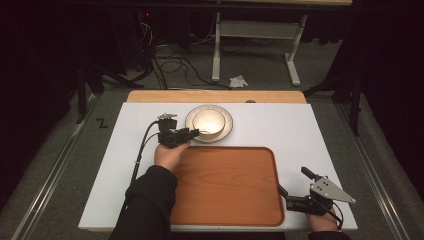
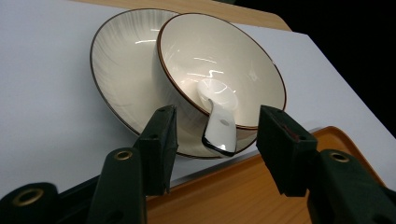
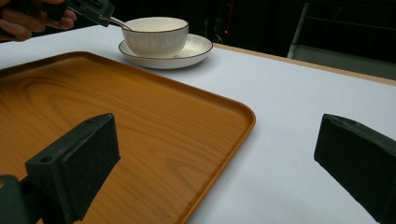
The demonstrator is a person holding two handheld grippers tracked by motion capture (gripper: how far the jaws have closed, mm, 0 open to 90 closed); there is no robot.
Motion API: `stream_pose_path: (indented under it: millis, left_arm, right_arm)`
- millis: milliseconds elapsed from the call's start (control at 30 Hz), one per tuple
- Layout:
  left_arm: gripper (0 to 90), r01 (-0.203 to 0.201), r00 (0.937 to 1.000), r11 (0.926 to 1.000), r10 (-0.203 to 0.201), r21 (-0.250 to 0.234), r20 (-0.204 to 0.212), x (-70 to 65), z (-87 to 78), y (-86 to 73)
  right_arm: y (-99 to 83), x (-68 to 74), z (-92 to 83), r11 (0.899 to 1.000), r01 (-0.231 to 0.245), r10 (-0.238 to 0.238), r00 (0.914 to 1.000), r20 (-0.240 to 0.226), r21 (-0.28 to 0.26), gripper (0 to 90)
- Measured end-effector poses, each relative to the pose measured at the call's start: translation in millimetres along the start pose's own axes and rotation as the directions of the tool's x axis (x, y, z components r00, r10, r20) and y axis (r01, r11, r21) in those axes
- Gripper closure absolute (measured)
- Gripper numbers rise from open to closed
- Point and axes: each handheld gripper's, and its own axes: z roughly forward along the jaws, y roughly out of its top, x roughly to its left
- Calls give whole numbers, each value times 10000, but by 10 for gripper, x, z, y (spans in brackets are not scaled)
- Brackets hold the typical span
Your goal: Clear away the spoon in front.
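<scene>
Left gripper, jaws spread astride the spoon handle in the bowl, should close squarely; right gripper idles open.

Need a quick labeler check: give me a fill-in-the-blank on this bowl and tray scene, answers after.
1. The bowl sits on a ____.
2. A white ____ lies in the bowl, its handle over the rim toward the left gripper.
3. The wooden tray has ____ on it.
4. The right gripper has its jaws ____, over the tray's edge.

Answers: saucer; spoon; nothing; open
</scene>
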Motion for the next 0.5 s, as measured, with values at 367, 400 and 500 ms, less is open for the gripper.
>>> stream_pose_path:
  millis: [367,400,500]
  left_arm:
    - [643,79,9998,9999,-81,93,172,-3,17,-9]
    - [664,73,9998,9999,-75,91,205,-5,17,-10]
    - [710,35,9998,10000,-36,69,207,-12,13,-12]
  right_arm:
    - [0,0,-1,10000,-2,2,10000,1,-4,8]
    - [0,-1,-1,10000,-1,1,10000,2,-3,8]
    - [-1,-3,-2,10000,-10,10,10000,16,-4,8]
